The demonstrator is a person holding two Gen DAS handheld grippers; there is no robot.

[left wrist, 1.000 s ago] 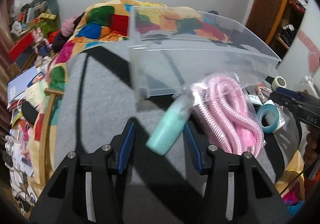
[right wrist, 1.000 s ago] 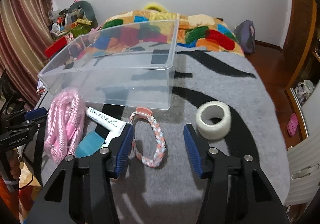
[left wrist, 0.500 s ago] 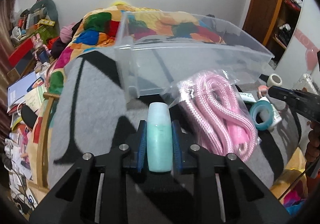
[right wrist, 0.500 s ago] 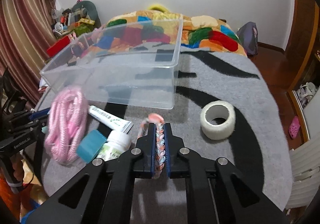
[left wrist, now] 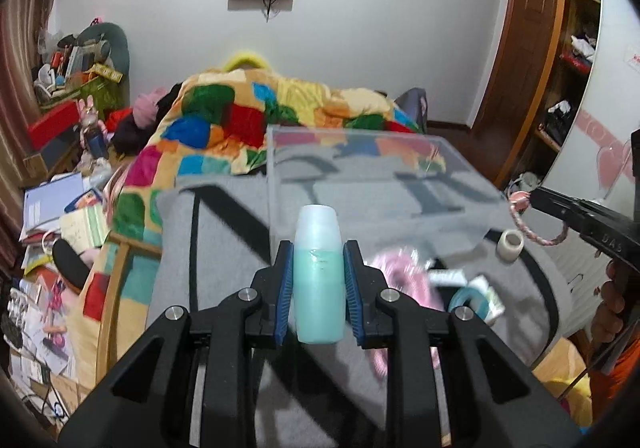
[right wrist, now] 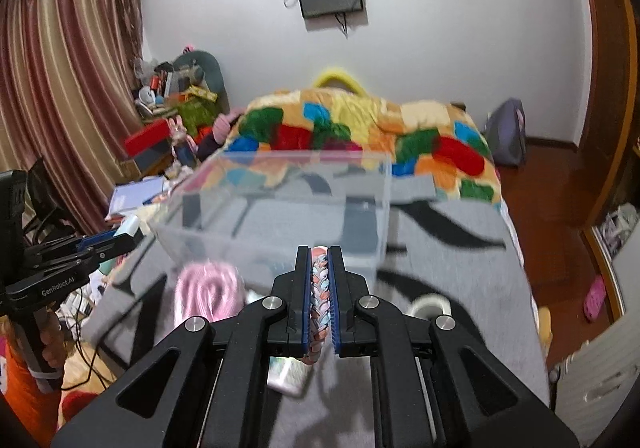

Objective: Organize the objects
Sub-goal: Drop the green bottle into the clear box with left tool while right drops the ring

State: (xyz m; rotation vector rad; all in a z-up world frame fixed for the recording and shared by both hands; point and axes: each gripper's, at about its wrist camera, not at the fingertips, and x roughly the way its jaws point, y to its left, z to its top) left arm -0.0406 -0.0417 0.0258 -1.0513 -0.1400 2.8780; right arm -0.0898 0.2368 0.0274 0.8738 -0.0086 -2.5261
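Note:
My left gripper (left wrist: 319, 248) is shut on a teal bottle (left wrist: 319, 280) with a pale cap, held upright above the grey blanket, just short of the clear plastic bin (left wrist: 360, 176). My right gripper (right wrist: 319, 254) is shut on a pink and white braided bracelet (right wrist: 319, 288), lifted off the bed in front of the same bin (right wrist: 280, 208). The bracelet (left wrist: 532, 220) also hangs from the right gripper in the left wrist view. The left gripper with the bottle shows at the left of the right wrist view (right wrist: 116, 240).
On the grey blanket (left wrist: 224, 248) lie a bagged pink rope (right wrist: 208, 288), a white tape roll (left wrist: 512, 244), a blue tape roll (left wrist: 468, 300) and a white tube (left wrist: 446, 278). A patchwork quilt (right wrist: 360, 128) lies behind the bin. Clutter fills the floor at left.
Both grippers have closed on their objects and lifted them: the left took the teal bottle, the right took the bracelet. Both now sit higher and point toward the bin.

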